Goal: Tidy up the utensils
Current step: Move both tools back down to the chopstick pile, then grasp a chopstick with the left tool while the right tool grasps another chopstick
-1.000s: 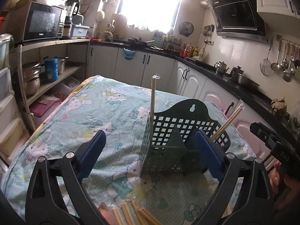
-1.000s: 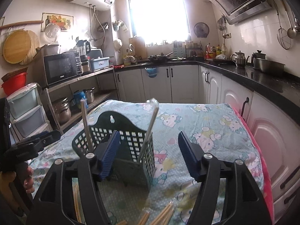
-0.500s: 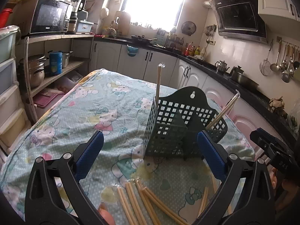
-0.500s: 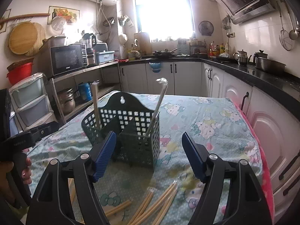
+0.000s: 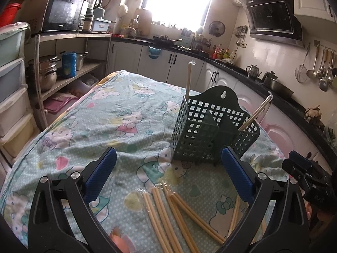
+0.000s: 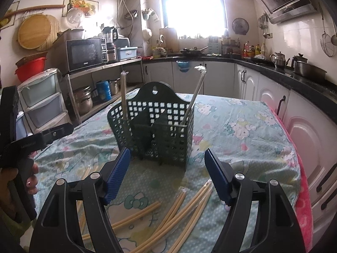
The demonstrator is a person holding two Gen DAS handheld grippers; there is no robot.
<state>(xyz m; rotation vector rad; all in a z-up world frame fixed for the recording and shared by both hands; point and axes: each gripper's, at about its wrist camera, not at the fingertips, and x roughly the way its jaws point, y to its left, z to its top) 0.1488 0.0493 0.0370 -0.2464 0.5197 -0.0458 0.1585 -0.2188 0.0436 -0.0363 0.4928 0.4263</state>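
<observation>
A dark green perforated utensil basket (image 5: 212, 130) (image 6: 160, 124) stands upright on the table. One wrapped pair of chopsticks (image 5: 188, 80) (image 6: 123, 97) stands in its left compartment and another (image 5: 258, 111) (image 6: 194, 92) leans in its right compartment. Several wrapped chopsticks (image 5: 174, 210) (image 6: 179, 208) lie loose on the cloth in front of the basket. My left gripper (image 5: 168, 177) is open and empty above them. My right gripper (image 6: 167, 172) is open and empty, short of the basket.
The table wears a green cartoon-print cloth (image 5: 105, 122) (image 6: 242, 126). A pink towel (image 6: 303, 200) hangs at its right edge. Shelves with pots (image 5: 46, 73) stand left; white cabinets and a dark counter (image 6: 294, 97) run along the right.
Both grippers have pulled back and up from the basket, staying open. More loose chopsticks on the cloth have come into view below them.
</observation>
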